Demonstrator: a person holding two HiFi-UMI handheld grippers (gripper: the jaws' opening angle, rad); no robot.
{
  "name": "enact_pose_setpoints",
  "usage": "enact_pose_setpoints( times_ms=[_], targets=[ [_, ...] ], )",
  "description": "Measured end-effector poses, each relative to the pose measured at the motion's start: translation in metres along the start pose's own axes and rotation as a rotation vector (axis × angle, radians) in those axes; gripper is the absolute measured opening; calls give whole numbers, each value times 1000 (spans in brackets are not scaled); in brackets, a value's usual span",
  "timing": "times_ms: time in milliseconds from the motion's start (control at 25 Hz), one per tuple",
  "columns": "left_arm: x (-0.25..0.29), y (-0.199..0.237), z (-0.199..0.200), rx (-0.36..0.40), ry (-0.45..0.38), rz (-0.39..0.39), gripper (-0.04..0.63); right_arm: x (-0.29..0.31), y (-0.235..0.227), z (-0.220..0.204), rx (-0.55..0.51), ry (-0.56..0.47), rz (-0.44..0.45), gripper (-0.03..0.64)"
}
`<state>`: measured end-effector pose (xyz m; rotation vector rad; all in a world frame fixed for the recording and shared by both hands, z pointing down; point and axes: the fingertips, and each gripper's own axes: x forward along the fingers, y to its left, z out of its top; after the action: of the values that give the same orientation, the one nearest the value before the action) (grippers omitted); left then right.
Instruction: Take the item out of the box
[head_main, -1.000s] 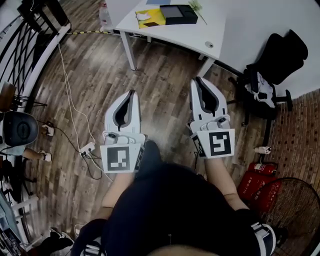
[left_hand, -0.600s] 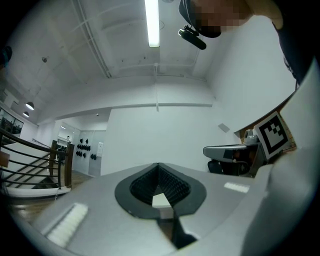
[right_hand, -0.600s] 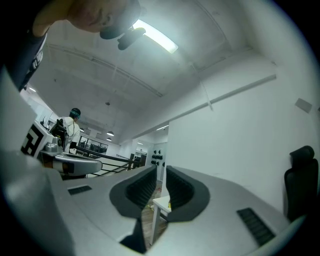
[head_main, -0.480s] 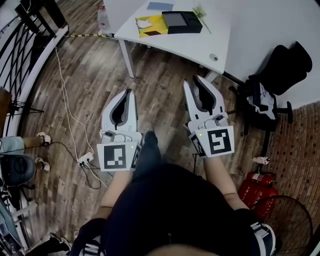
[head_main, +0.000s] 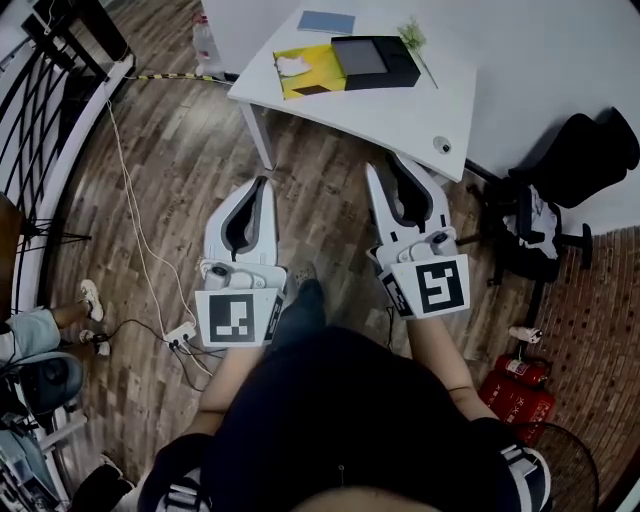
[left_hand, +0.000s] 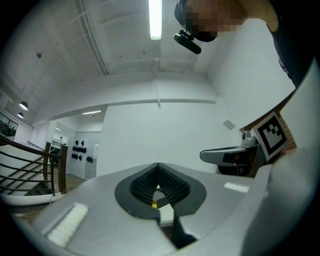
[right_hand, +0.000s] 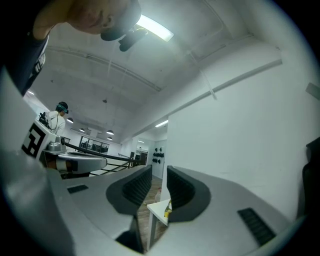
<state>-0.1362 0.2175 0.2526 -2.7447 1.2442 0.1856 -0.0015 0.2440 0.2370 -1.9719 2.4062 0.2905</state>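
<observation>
Left gripper: is keeping its jaws pressed together, carrying nothing.
Right gripper: is opening its jaws, with nothing between them.
Box: is lying on the white table at upper centre, well apart from both grippers.
Risk: a one-handed tug is likely sending the box sliding into the yellow sheet.
Around: a chair is standing at right, a cable is trailing at left, and neither is blocking the approach.

Bright even indoor light; ceiling tube glares; strong fisheye, dark vignetted corners.

Black box, grey on top, flat on white table
</observation>
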Motion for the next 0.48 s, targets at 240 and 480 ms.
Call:
enact_pose_setpoints(
  times_ms=[240,480],
  targets=[
    [51,27,-9,-7,2,-18,9,56,-19,-11,18,10,7,87],
    [93,52,-22,-3,9,-29,9,99,-35,-27,30,19,1,92]
  ],
)
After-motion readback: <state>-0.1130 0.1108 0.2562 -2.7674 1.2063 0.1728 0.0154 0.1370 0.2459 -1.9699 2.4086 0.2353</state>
